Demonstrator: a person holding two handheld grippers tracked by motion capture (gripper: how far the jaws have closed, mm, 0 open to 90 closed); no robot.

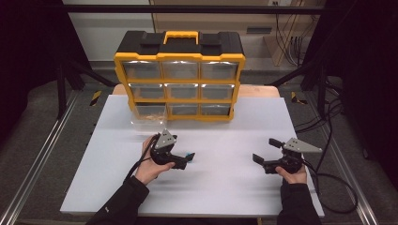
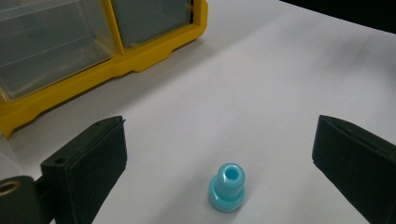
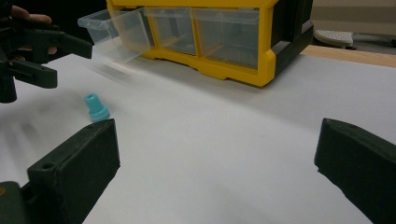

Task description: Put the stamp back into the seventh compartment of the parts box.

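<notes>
Two grippers are over a white board. The left gripper has its jaws spread wide, and a small blue plug stands upright on the board between them, nearer the left jaw, touching neither. The high view shows the plug just at the tip of that gripper, left of the board's middle. From the right gripper view the plug stands beside the left gripper's dark jaws, free of both. The right gripper rests well apart, toward the right side of the board, its jaws wide with bare board between them. At the far edge sits a yellow cabinet of clear drawers, three rows of three. Its bottom-left drawer is pulled out over the board; the right gripper view shows this drawer jutting from the frame, beyond the plug.
</notes>
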